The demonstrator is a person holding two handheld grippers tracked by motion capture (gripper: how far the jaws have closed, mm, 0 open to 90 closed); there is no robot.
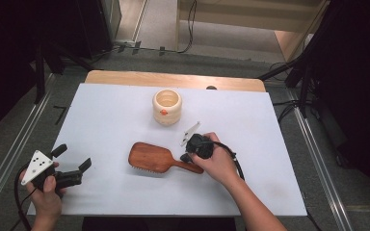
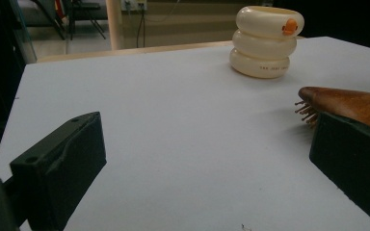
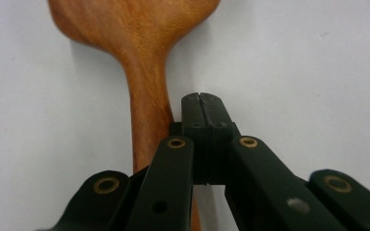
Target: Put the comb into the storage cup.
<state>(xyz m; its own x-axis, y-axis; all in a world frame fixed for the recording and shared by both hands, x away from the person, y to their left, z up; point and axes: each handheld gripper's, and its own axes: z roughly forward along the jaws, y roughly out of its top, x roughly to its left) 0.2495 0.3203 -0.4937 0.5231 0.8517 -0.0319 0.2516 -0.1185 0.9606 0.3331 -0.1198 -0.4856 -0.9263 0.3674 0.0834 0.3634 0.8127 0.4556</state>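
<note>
Pressed-together fingers of the right gripper sit beside the hairbrush handle; left gripper fingers spread.

A wooden hairbrush lies flat on the white worktop, a little toward the near edge and roughly midway between the left and right edges. Its body is reddish-brown polished wood with visible grain: a broad rounded-rectangular paddle head that narrows into a slim straight handle. The head points toward the worktop's left edge, the handle toward the right and slightly nearer the front edge. It rests bristle-side down, smooth back upward; short brown bristles show beneath the head's rim.
</note>
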